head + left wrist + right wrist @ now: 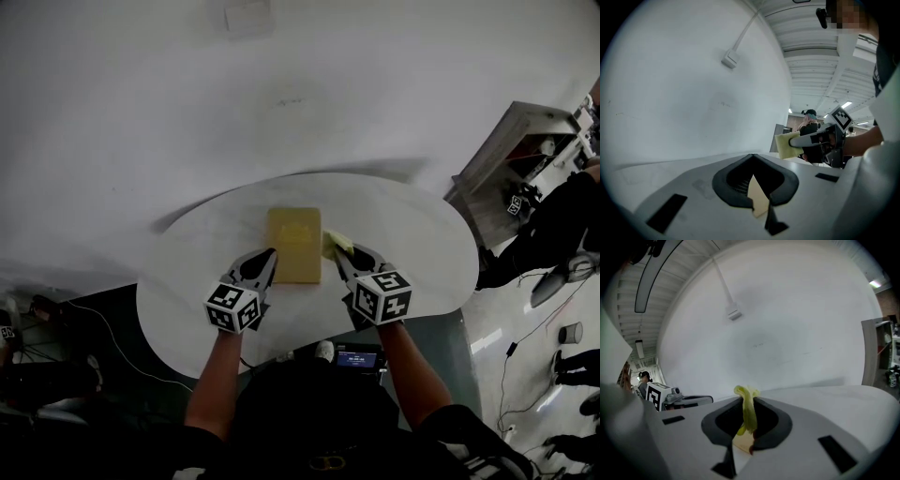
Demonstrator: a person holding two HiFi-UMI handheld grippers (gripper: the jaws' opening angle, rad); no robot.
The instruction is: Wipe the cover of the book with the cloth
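Pinching folded yellow cloth (785, 146), broadside only from left gripper view, in right tongs (340, 255); tan rectangular book (293, 246) lengthwise away; left tongs (271, 254) pressed together.

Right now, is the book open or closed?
Closed. The yellow book lies flat on the white table with its cover facing up, and no inside pages show.

No legible text anywhere. Book (293, 246) cover print too small; screen (357, 357) at waist unreadable.
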